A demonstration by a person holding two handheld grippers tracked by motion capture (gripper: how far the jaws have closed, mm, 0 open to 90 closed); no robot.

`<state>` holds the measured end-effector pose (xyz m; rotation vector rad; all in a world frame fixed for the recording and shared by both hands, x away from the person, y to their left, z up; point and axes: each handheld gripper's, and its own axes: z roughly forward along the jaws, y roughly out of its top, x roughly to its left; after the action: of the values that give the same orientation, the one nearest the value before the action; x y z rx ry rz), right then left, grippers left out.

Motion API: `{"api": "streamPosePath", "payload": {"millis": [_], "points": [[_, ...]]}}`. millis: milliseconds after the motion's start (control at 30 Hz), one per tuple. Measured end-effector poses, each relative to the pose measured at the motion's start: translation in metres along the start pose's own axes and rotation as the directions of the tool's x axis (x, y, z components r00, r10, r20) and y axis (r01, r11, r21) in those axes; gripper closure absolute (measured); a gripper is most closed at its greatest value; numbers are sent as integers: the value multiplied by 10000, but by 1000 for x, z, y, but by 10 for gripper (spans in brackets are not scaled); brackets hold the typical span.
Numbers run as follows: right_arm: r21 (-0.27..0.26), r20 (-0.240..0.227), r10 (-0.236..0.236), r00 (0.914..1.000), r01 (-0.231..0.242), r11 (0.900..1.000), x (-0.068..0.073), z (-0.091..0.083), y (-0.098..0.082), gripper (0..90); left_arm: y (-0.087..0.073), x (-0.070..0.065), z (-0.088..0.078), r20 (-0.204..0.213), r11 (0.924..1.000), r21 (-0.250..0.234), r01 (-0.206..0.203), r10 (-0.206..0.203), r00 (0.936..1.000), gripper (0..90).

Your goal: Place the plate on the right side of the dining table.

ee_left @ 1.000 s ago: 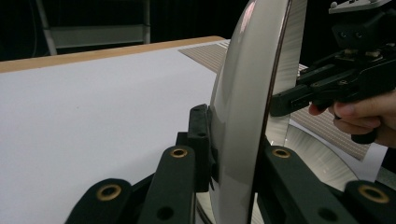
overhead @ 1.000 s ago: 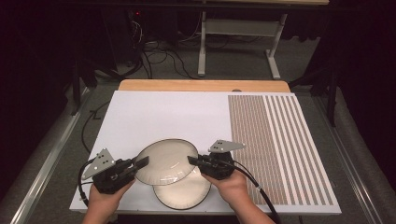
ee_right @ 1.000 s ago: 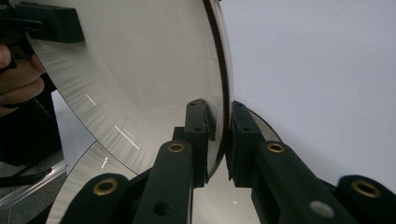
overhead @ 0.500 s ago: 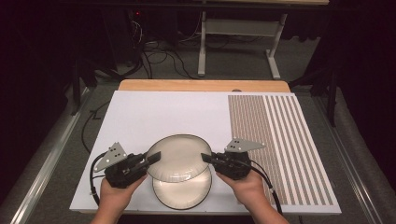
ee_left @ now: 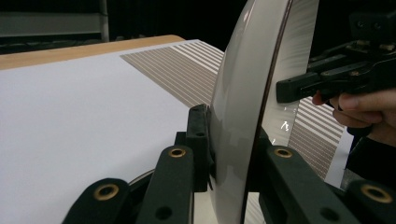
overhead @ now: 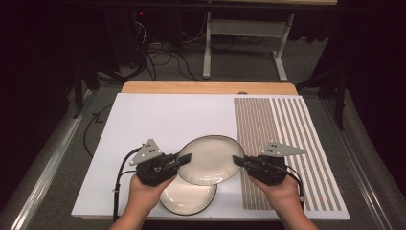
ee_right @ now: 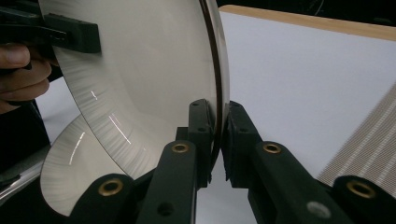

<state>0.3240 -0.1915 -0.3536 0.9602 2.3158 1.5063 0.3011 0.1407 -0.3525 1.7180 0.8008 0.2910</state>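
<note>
Surface notes: glossy plates, matt table.
Upper plate (overhead: 210,159) glazed, smooth, reflective; white sheet (overhead: 158,120) matt, paper-like; far table edge (overhead: 206,87) bare wood.

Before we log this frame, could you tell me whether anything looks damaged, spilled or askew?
Nothing stands out. The upper plate is held level between the left gripper and right gripper, above the lower plate; both look intact.

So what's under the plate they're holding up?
A second plate on the white table, partly covered by the lifted plate, which both claws grip by its rim. Its far edge is hidden.
</note>
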Motion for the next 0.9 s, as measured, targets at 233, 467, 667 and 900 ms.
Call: {"api": "streamPosePath", "payload": {"millis": [233, 467, 667, 900], "points": [[-159, 338, 126, 9993, -120, 9998, -17, -23, -4, 846, 11, -11, 27, 254, 9997, 244, 23, -29, 9997, 792], [-350, 741, 320, 9967, -295, 9990, -36, -44, -9, 845, 24, -22, 56, 426, 9975, 672, -195, 167, 9990, 791], [-553, 1128, 571, 9920, -511, 9972, -49, -64, -16, 841, 34, -34, 80, 592, 9958, 871, -281, 230, 9980, 791], [-890, 1550, 1001, 9828, -871, 9922, -65, -82, -30, 838, 38, -45, 110, 757, 9914, 1262, -330, 235, 9969, 789]]}}
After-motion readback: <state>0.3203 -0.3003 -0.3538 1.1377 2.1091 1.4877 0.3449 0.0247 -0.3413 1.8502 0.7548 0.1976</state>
